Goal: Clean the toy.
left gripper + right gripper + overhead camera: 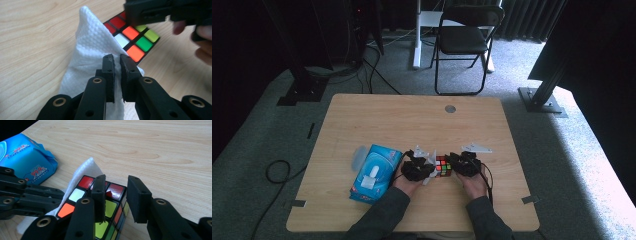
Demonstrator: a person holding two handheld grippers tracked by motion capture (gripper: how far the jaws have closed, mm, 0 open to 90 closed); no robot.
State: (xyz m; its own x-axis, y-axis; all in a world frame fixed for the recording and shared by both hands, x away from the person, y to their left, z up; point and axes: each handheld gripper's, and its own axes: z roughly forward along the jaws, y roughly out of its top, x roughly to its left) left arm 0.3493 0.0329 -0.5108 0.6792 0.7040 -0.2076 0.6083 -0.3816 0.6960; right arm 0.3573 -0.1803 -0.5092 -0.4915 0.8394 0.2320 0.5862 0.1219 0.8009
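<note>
The cube sits on the worktop near the front edge, between the two hands, with a pack of wipes just to its left. The left gripper has its fingers together on a white wipe, pinching a fold of it against the cube's left side. The right gripper has its fingers clamped on the cube's right top corner, one finger over the top face and the other down the far side, steadying it.

The cube looks light and rigid, with hard smooth stickers that could slip under hard pads; I judge a grip across two opposite faces, square on, is safest, since a corner hold may let it twist or a layer turn. The wipe is soft and limp, probably damp; it will bunch and drag, so it is best held by a gathered fold, as here
</note>
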